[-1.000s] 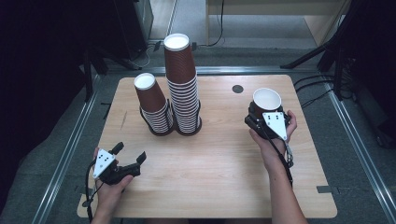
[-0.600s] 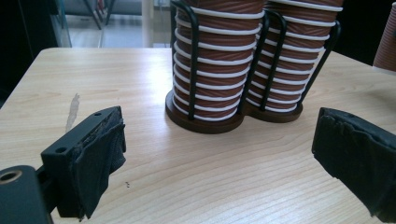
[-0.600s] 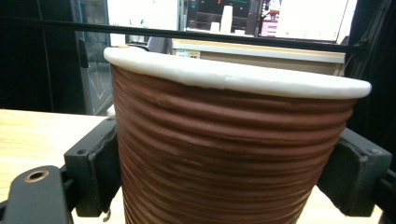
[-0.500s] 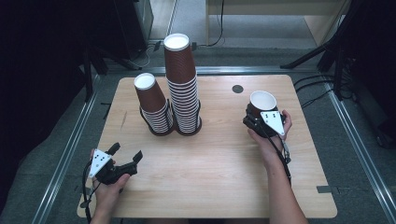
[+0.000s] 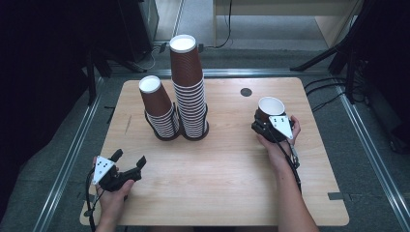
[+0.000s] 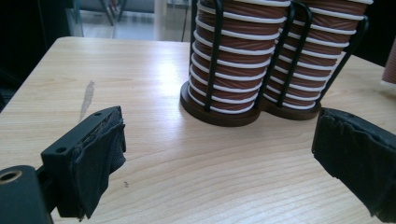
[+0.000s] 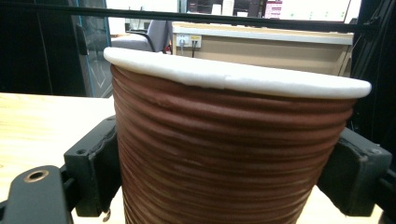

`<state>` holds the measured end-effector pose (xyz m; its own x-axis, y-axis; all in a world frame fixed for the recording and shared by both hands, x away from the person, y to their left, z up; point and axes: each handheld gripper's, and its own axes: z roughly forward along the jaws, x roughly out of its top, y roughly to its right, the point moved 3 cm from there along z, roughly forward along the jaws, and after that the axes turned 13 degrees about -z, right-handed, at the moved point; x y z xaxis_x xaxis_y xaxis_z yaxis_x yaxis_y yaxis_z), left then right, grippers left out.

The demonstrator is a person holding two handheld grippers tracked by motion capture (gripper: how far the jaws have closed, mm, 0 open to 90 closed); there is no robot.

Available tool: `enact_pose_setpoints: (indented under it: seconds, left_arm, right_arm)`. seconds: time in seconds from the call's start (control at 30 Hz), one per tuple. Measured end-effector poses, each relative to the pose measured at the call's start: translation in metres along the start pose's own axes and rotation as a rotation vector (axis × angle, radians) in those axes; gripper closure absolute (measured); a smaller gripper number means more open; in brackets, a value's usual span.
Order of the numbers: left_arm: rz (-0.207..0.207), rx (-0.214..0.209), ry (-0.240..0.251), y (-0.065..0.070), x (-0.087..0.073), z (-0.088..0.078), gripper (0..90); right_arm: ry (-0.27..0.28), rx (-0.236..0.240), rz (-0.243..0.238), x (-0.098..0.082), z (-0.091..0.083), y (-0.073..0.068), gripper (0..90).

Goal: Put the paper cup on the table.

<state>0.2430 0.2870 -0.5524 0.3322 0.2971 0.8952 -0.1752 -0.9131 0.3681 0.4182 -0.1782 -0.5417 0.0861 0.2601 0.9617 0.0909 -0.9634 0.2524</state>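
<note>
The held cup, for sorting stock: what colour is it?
Ribbed brown cup with a white rim, clearest in the right gripper view.

Both grippers are black, and each carries a pale grey three-cornered plate with small dark dots on top. The left gripper (image 5: pixel 129 166) has two blocky black jaws faced with worn, dark padding, with small screw holes along one block and a round metal eyelet at its base. The right gripper (image 5: pixel 261 124) looks the same. A thin black cable trails from each. Both forearms are bare.

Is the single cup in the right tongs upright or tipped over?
Upright: the cup has its white rim on top, mouth up, gripped between the right tongs.
</note>
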Motion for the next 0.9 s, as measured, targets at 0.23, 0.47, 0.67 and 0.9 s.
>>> enact_pose_setpoints:
  seconds: [0.23, 0.47, 0.67, 0.9]
  left_arm:
    - [0.058, 0.022, -0.007, 0.004, -0.004, 0.003, 3.5]
    - [0.036, 0.016, -0.008, 0.002, -0.004, 0.003, 3.5]
    - [0.035, 0.014, -0.009, 0.002, -0.004, 0.003, 3.5]
    - [0.035, 0.013, -0.008, 0.003, -0.004, 0.003, 3.5]
  right_arm:
    - [-0.014, 0.001, 0.015, -0.006, -0.001, 0.001, 13.1]
    - [-0.021, 0.006, 0.011, -0.011, -0.002, 0.001, 13.0]
    - [-0.026, 0.009, 0.011, -0.012, -0.002, 0.0, 13.0]
    - [-0.052, 0.012, 0.05, -0.012, -0.003, 0.002, 12.4]
